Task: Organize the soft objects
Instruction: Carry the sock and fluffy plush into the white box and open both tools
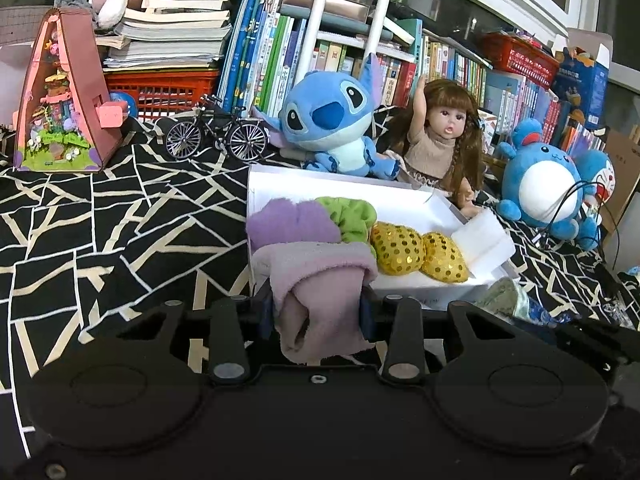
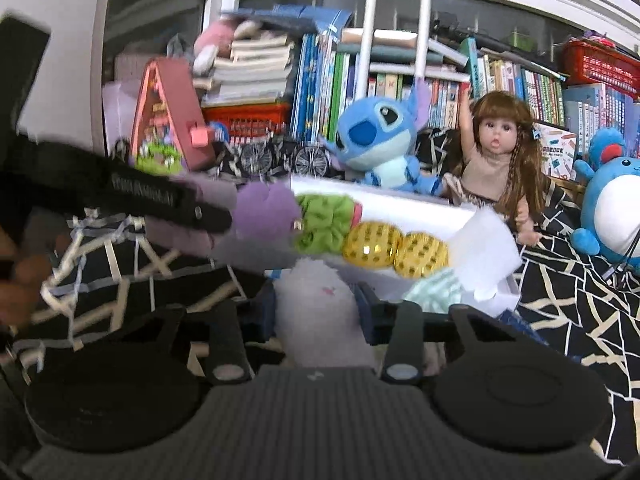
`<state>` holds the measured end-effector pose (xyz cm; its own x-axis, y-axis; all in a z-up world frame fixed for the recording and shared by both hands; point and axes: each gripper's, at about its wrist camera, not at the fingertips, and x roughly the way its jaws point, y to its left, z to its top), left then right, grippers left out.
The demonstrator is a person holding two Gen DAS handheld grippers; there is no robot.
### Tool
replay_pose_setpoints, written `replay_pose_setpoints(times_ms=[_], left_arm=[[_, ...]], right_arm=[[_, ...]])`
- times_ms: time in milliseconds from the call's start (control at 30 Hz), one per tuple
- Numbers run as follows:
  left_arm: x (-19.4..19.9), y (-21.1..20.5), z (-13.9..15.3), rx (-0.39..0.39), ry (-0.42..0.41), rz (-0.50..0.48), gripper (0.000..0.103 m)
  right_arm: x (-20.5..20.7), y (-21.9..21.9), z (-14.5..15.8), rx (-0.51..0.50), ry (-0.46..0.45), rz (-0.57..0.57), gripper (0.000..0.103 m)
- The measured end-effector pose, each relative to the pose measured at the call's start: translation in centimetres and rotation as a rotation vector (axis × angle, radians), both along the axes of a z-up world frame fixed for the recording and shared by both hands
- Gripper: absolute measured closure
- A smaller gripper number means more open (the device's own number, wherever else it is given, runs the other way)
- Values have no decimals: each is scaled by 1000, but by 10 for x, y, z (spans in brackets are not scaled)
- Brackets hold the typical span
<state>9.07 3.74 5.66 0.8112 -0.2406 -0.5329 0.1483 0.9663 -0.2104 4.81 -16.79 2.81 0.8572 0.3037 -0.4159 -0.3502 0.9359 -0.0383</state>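
In the left wrist view my left gripper is shut on a folded mauve cloth, just before the near edge of a white box. Inside the box lie a purple soft piece, a green scrunchie and two gold sequined pouches. In the blurred right wrist view my right gripper is shut on a fluffy white piece in front of the same box. One black finger of the left gripper reaches in from the left, with the mauve cloth below it.
A blue alien plush, a long-haired doll and a round blue plush sit behind the box. A model bicycle and a pink triangular toy house stand at the back left, before stacked books. A mint-green item lies by the box's near right corner.
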Motion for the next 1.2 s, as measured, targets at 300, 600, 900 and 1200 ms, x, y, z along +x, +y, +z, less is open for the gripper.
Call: replay_pose_setpoints(times_ms=[300,600,900,1200], left_arm=[[15,2,18,-16,-40,11,65],[77,6,41,-64,-61,-6,65],[154,-8,27,-20,-9,22,65],[179,-27,0,79,15,27,65]], right_arm=[[24,-15,35,133,13,-15,59],[106,-48,68,341,113,-126,59],[179,-43,51,421,160,-234,59],[219,-26,21,426,214,-289,59]])
